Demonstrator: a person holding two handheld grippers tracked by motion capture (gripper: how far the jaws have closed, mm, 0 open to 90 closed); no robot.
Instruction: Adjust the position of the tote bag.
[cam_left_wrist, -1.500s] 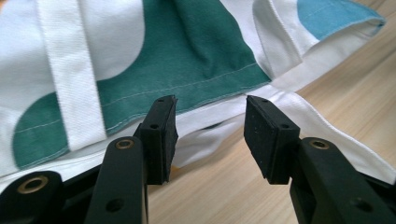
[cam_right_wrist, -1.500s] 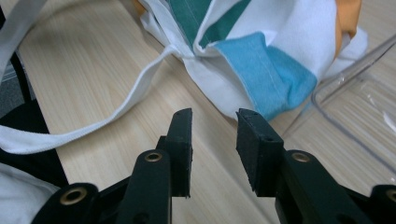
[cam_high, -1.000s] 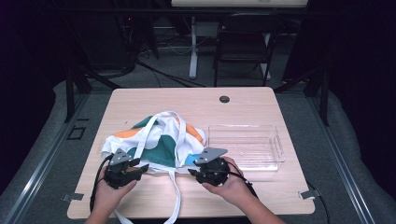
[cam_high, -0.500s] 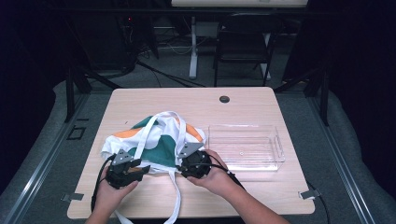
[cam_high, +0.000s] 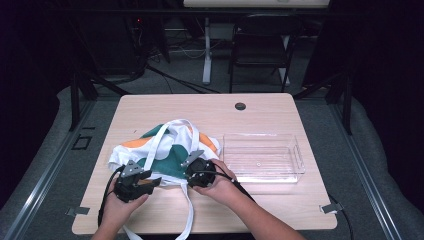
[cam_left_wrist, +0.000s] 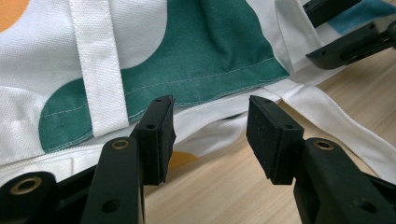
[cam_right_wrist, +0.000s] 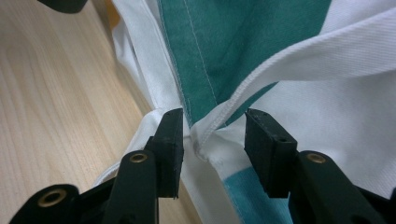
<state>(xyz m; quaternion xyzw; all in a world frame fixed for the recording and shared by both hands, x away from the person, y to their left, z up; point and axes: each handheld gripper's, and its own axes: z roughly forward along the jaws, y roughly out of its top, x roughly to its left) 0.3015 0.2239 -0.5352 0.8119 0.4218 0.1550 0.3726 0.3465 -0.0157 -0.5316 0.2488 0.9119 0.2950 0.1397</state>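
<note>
wooden table (cam_high: 150, 112) | clear bin (cam_high: 263, 157) beside tote bag (cam_high: 165, 150) | both grippers gaping at hem

We find no readable text, label, brand, number or sign anywhere in these views. The cloth bag (cam_high: 167, 150) carries only green, orange and white colour patches, with no lettering on its fabric or straps. The clear plastic bin (cam_high: 263, 157) and the wooden table (cam_high: 280, 112) bear no markings we can make out.
</note>
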